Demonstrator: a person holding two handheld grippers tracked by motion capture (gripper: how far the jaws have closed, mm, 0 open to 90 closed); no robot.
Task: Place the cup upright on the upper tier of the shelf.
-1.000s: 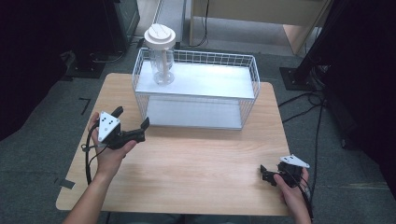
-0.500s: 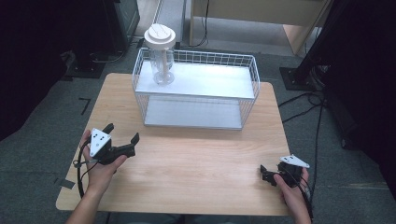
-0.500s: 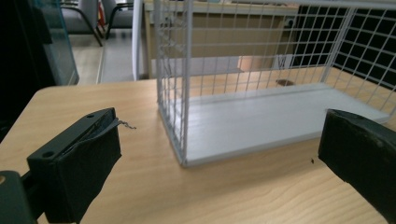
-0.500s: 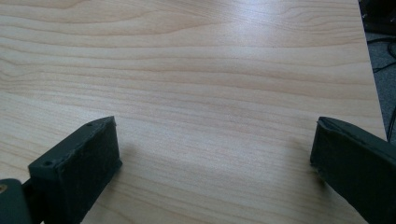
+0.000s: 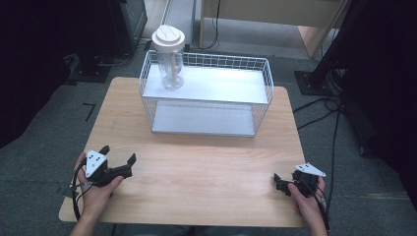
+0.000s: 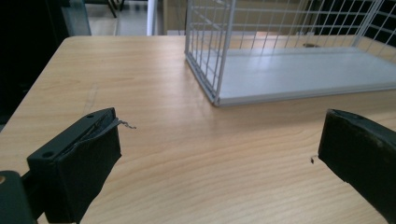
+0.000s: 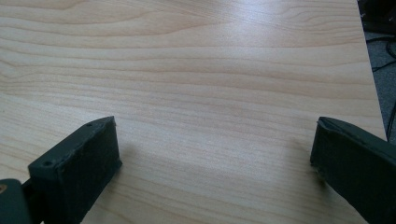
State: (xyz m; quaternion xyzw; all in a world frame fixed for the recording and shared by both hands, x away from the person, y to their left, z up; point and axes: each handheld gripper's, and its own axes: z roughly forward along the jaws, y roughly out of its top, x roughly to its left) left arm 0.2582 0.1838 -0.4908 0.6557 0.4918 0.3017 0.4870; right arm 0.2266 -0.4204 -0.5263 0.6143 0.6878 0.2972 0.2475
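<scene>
Resting low on the counter, both tongs were held empty, so the work was judged to be at a pause or at its close, with the jar already stood on the upper shelf of the rack. The left tongs were spread wide, nothing between the jaws, and in the left gripper view bare wood lay between the two pads, with the rack's near corner ahead and to the right of them. The right tongs were likewise spread wide over bare wood, as the right gripper view made plain. The jar was seen well ahead of the left tongs and far from the right tongs, at the rack's far left end, upright, its white lid on.

If more were to be done, a fresh reach forward from the left tongs would be called for, up and over the rack's wire wall, with the jaws kept spread until the jar's body lay between them.

Against the picture a second earlier, the left tongs had been drawn back from near the rack's front left corner toward the near edge of the counter. The right tongs had been kept where they were, and the jar had not been shifted.
</scene>
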